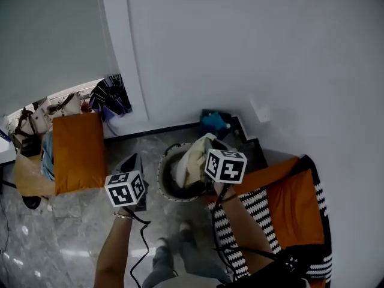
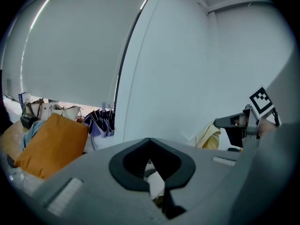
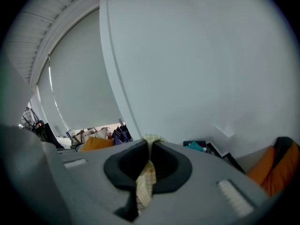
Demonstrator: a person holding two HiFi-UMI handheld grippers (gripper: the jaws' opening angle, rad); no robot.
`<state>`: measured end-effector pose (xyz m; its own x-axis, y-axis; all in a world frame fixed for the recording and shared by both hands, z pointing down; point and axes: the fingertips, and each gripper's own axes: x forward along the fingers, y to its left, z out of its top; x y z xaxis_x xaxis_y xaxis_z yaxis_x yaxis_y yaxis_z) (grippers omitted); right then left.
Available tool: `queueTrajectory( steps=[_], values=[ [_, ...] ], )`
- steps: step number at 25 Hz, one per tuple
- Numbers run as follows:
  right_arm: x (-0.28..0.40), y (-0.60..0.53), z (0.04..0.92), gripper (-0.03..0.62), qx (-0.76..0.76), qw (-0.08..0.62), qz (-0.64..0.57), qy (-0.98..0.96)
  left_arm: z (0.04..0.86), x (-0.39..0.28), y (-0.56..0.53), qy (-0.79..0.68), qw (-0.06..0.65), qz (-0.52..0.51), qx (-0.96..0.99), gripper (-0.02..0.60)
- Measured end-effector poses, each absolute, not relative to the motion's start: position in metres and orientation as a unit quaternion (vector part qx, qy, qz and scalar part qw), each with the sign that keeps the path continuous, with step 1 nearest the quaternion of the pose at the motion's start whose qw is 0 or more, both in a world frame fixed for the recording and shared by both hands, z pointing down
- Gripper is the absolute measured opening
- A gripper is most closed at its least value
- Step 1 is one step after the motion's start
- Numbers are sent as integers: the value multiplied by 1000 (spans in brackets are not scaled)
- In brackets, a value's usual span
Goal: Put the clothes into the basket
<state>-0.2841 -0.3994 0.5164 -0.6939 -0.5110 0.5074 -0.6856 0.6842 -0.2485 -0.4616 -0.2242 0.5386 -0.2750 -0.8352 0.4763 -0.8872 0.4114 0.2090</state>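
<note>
**A:** Two grippers low in the centre of the head view. The right gripper [image 3: 150, 146] has its jaws pinched on a pale yellow checked cloth [image 1: 193, 156]. The fabric runs between the pads and shows just past the tips.

**B:** Where does the cloth sit?

**A:** It hangs bunched from the right gripper, directly over the basket [image 1: 162, 177]. Its lower folds reach down to the rim. I can't tell whether they touch anything inside.

**B:** And the basket?

**A:** Round and dark with a light rim. It stands on the grey marbled floor [image 1: 72, 233] at centre frame, near the foot of the white wall [image 1: 270, 53].

**B:** What about the left gripper?

**A:** The left gripper [image 2: 150, 140] has its jaws together, tips meeting. Nothing is pinched at the tips. A white patch shows through the gap behind them, but it's unclear what it is. In the head view this gripper is just left of the basket.

**B:** Anything else around?

**A:** An orange cushion [image 1: 78, 152] lies at the left of the frame. A folded dark umbrella [image 1: 111, 95] is at the upper left. A teal object [image 1: 213, 122] sits by the wall, above the basket in the frame. At the lower right is an orange seat [image 1: 295, 207] with black-and-white striped fabric [image 1: 228, 239] draped on it.
</note>
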Motion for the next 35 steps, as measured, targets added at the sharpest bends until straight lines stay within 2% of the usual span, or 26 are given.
queueTrajectory(
  steps=[12,19,25,26,28,35],
  values=[
    [-289,-382,641,17,306,278,262,-872,623,-455,-201,-797,333,54,500,-5],
    [-299,-371,697,17,286,307,274,-866,687,-454,-186,-789,379,68,479,-5],
    [-305,-367,736,21,258,338,301,-854,710,-461,-192,-784,396,66,473,-5],
    [-306,-366,741,30,253,343,304,-852,712,-462,-194,-783,396,66,475,-5],
    [-308,-364,748,148,246,349,316,-847,715,-463,-198,-781,398,66,476,-5],
    [-297,-372,744,158,266,347,316,-842,721,-456,-205,-772,407,63,484,-5]
  ],
)
